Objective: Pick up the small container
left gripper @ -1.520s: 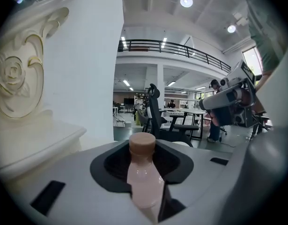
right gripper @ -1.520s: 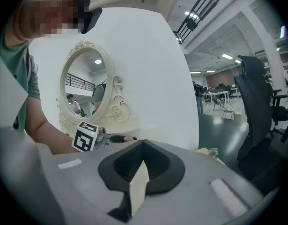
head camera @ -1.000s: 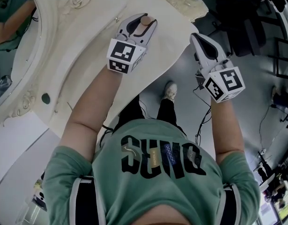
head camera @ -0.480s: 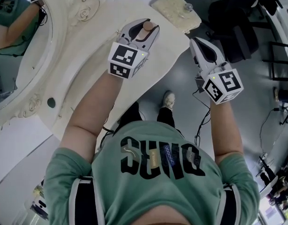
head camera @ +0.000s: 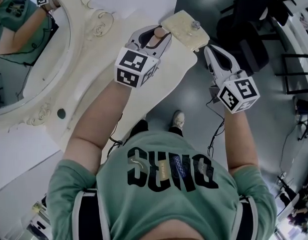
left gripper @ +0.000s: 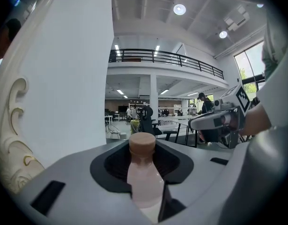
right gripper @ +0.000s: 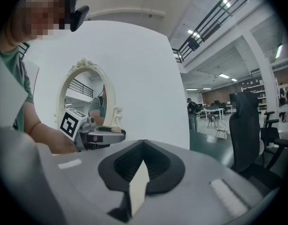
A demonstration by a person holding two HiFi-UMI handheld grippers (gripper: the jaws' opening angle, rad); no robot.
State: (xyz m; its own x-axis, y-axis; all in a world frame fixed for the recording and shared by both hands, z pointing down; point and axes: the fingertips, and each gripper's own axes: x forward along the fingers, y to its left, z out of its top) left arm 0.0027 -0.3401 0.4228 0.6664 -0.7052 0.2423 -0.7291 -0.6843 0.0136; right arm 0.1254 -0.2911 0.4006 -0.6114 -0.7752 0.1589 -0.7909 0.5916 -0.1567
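Small round bottle-shaped plastic container (left gripper: pixel 144 182): milky pale pink body, tan-brown cap
Left gripper (head camera: pixel 154 31): light grey shell, black lining round the jaws
Right gripper (head camera: pixel 212 49): light grey shell, black lining
Left marker cube (head camera: pixel 135 66), right marker cube (head camera: pixel 239 95): white faces, black square patterns
Carved wooden dressing table (head camera: pixel 93 64): cream throughout, scroll and rose relief
Oval ornate mirror frame (right gripper: pixel 85 63): cream, scrolled crest
Rectangular textured drawer front (head camera: pixel 181 26): cream, greyish knob
Person's cotton T-shirt (head camera: pixel 164 184): sage green, black lettering, black-and-white shoulder stripes
Smooth floor (head camera: pixel 194 94): dark grey
Shoe (head camera: pixel 179 119): white
Office chair (head camera: pixel 244 34): black
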